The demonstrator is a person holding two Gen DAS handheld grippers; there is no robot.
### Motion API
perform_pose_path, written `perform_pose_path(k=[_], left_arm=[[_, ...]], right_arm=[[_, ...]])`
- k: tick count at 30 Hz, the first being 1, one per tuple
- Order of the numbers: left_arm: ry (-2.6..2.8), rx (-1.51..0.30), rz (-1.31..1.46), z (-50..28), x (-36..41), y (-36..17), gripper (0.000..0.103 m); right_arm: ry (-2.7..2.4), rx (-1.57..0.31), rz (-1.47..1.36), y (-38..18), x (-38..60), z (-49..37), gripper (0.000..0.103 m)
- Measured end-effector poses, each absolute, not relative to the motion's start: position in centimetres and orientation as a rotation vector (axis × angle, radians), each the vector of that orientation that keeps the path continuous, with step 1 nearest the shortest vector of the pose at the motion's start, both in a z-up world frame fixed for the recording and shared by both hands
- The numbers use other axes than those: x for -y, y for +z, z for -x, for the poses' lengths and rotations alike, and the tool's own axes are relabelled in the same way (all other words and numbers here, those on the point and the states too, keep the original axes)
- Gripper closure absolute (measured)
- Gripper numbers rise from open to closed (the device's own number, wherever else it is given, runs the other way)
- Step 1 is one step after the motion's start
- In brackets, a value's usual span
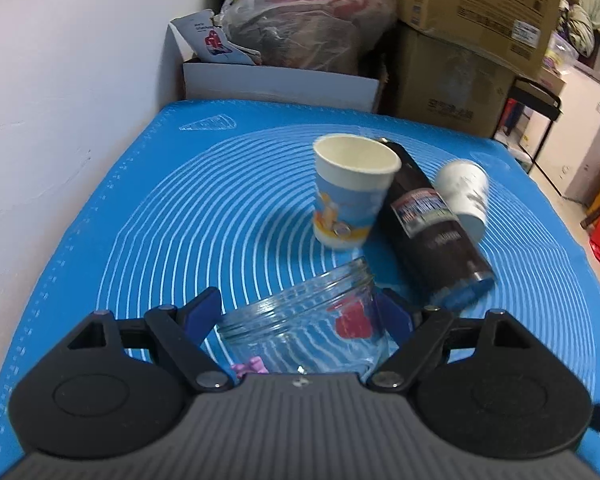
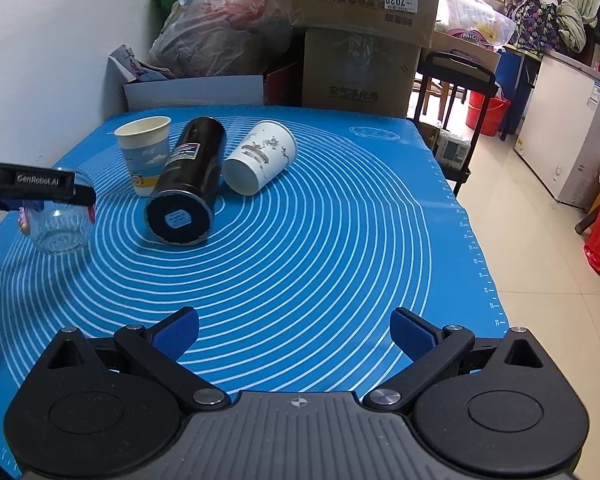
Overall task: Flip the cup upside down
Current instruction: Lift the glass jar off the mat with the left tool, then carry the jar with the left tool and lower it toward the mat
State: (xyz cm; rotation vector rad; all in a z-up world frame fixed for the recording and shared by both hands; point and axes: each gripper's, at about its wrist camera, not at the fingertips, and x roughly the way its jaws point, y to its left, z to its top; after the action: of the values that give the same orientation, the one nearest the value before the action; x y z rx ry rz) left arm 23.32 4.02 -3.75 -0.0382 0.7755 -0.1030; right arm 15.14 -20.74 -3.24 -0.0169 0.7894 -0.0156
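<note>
My left gripper (image 1: 300,312) is shut on a clear glass cup (image 1: 304,320), its blue pads (image 1: 202,312) on either side of the glass, holding it just above the blue mat (image 1: 140,220). In the right wrist view the glass cup (image 2: 58,220) hangs under the left gripper (image 2: 40,192) at the far left, its thick base toward the camera. My right gripper (image 2: 294,332) is open and empty over the mat's (image 2: 340,240) near edge.
An upright blue paper cup (image 1: 348,196) (image 2: 146,156), a black tumbler (image 1: 432,220) (image 2: 188,184) on its side and a white paper cup (image 1: 466,196) (image 2: 260,156) on its side lie on the mat. Cardboard boxes (image 2: 360,40) and bags stand behind.
</note>
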Motion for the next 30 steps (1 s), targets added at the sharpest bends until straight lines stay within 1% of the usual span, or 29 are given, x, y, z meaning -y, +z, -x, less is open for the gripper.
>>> perform_pose_path(k=[9, 13, 30], left_arm=[[-0.152, -0.803, -0.004, -18.0, -2.6, -3.9, 0.019], [-0.161, -0.818, -0.014, -16.8, -2.0, -4.4, 0.019], [-0.163, -0.838, -0.037, -16.6, -0.7, -5.6, 0.019]], right_arm=[[-0.015, -0.789, 0.014, -2.9, 20.4, -13.7, 0.000], [-0.018, -0.789, 0.016, -3.0, 20.3, -13.4, 0.000], [-0.024, -0.799, 0.017, -3.2, 20.4, -12.7, 0.000]])
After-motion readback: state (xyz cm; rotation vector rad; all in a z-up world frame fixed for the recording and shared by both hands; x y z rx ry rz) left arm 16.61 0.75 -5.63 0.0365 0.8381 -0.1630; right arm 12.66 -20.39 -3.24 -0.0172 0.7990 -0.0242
